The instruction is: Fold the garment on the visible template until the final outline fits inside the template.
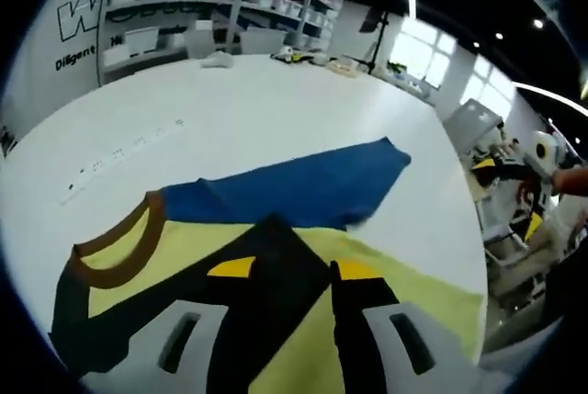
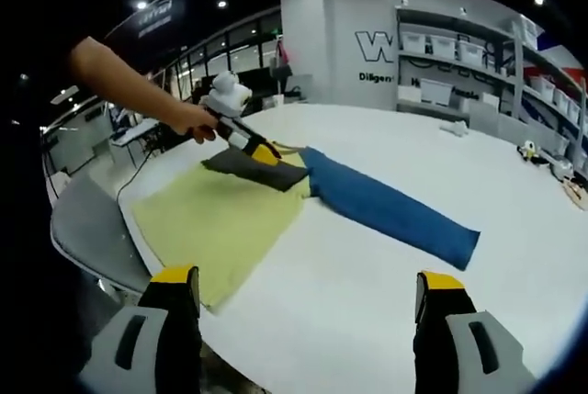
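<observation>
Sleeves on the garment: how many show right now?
2. A blue sleeve lies stretched out flat on the white table, reaching away from the yellow body. A dark sleeve is pinched in the left gripper and folded over the body.

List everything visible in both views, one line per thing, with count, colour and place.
garment: one, pale yellow body with a blue sleeve, dark sleeve and brown collar, spread on the table's near edge.
table: one, white, fills the foreground.
shelving: one rack with white bins, against the back wall.
left gripper: one, black jaws with yellow tips, shut on the garment's dark sleeve.
right gripper: one, yellow-tipped jaws open, above the table edge.
hand: one, holding the left gripper.
</observation>
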A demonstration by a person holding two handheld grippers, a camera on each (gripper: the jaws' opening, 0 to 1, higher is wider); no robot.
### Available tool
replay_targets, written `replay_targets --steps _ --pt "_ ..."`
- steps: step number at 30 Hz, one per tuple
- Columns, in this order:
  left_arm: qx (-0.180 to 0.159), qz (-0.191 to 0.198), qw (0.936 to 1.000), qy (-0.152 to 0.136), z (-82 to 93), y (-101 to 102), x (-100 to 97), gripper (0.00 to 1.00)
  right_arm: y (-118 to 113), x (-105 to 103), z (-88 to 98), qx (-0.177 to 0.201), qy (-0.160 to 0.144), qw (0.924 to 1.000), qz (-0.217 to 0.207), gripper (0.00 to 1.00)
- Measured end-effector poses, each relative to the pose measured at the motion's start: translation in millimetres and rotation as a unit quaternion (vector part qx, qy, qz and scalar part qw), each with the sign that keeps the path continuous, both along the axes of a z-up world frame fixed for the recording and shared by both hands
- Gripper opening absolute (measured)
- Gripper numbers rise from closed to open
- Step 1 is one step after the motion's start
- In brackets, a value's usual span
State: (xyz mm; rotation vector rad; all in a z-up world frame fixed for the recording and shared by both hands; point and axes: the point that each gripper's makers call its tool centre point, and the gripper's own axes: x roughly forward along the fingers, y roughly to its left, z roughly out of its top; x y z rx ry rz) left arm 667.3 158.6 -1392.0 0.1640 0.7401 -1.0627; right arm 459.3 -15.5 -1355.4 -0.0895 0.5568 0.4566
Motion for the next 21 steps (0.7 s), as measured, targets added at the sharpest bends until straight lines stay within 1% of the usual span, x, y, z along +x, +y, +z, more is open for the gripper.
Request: replay_targets --steps 2,3,4,5,8,10,11,12,13,16,18,19,21 --pt "-0.003 -0.001 1.0 -0.001 1.6 0.6 -1.7 0.33 -5.9 4.8 1.3 -0.017 -0.008 0.9998 -0.001 0.84" --pt "-0.003 -0.002 1.0 -0.003 2.0 0.9 -2.0 0.34 -8.9 6.2 1.0 -0.026 -0.009 0.9996 -0.003 0.79" --pt "-0.001 -0.004 1.0 -0.007 2.6 1.6 -2.6 0.35 -11.3 8.7 2.1 -0.036 -0.016 0.9992 0.002 0.76" --pt "-0.001 -0.006 0.9999 -0.01 3.2 2.0 -3.3 0.37 -12.6 10.2 2.4 -0.038 -0.017 0.9991 0.002 0.73" --pt "-0.003 -0.019 0.9993 -0.032 8.0 2.5 -4.9 0.42 -22.4 17.2 0.2 -0.055 -0.016 0.9983 -0.002 0.65" --pt "0.015 -0.052 0.9951 -0.082 10.8 6.2 -2.7 0.39 -27.5 21.5 -1.9 -0.059 -0.013 0.9982 -0.006 0.58" --pt "0.019 -0.057 0.9931 -0.101 10.9 8.4 0.0 0.37 -29.6 23.0 -2.4 -0.06 -0.012 0.9981 -0.008 0.57" --pt "0.02 -0.054 0.9934 -0.099 10.1 9.9 -0.4 0.37 -31.8 25.1 -2.7 -0.059 -0.012 0.9981 -0.01 0.56" --pt "0.02 -0.046 0.9947 -0.09 9.5 11.9 -0.1 0.37 -34.8 27.6 -3.2 -0.058 -0.009 0.9981 -0.016 0.54" --pt "0.02 -0.035 0.9941 -0.1 12.1 17.1 4.2 0.46 -44.2 34.4 -4.5 -0.064 -0.01 0.9975 -0.028 0.48" --pt "0.019 -0.03 0.9947 -0.097 12.0 19.4 3.9 0.55 -52.5 39.3 -7.8 -0.06 -0.001 0.9972 -0.045 0.47" --pt "0.019 -0.026 0.9949 -0.096 12.0 21.0 3.6 0.58 -55.2 41.3 -8.3 -0.058 -0.001 0.9971 -0.049 0.47" --pt "0.02 -0.021 0.9949 -0.097 11.3 23.7 3.7 0.59 -63.8 45.9 -11.5 -0.059 0.005 0.9963 -0.061 0.44"
